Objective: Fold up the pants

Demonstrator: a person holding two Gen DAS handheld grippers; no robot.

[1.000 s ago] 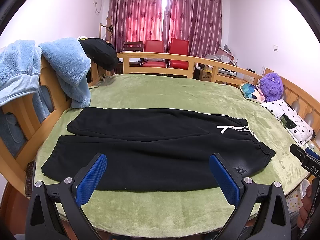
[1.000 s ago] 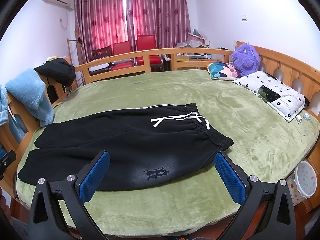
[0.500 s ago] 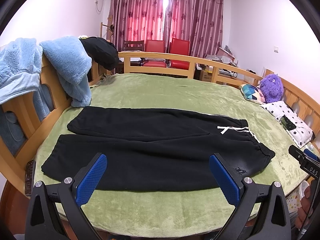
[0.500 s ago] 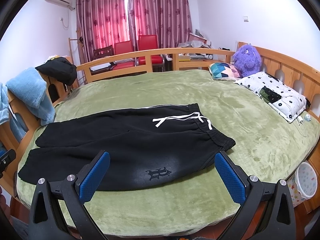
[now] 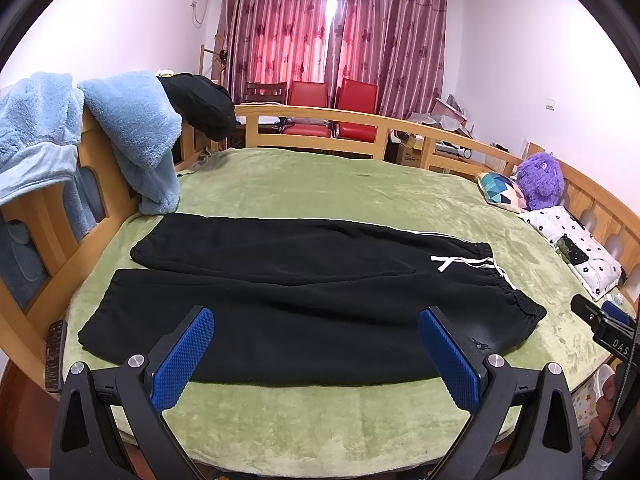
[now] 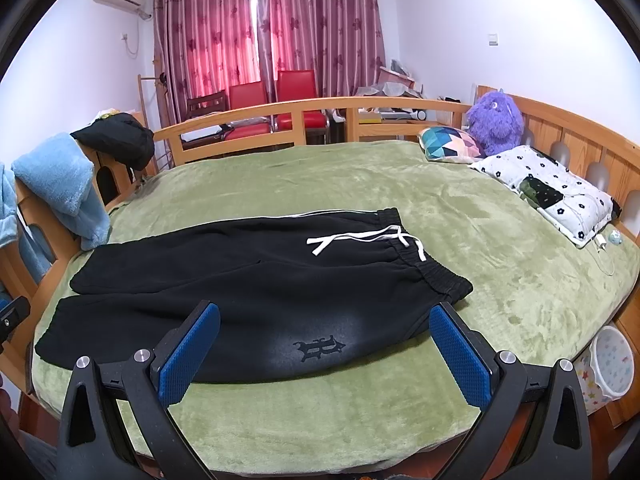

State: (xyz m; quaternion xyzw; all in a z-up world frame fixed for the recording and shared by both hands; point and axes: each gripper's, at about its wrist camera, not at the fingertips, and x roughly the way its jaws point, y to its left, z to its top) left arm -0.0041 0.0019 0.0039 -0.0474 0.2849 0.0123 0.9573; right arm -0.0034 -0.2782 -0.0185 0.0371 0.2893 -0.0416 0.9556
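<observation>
Pants (image 5: 304, 304) lie flat and unfolded across the near edge of the green bed (image 5: 320, 184), both hand-held grippers (left (image 5: 316, 352), right (image 6: 324, 354)) released and hovering short of them; I'd pinch near hem and waistband together, fold leg onto leg.

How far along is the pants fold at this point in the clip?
Done: the black pants lie spread flat on the green blanket, both legs side by side, no fold made. In hand: nothing; the left claw and right claw both hang open above the near edge, touching no fabric. Left: every fold, starting with a grasp.
</observation>
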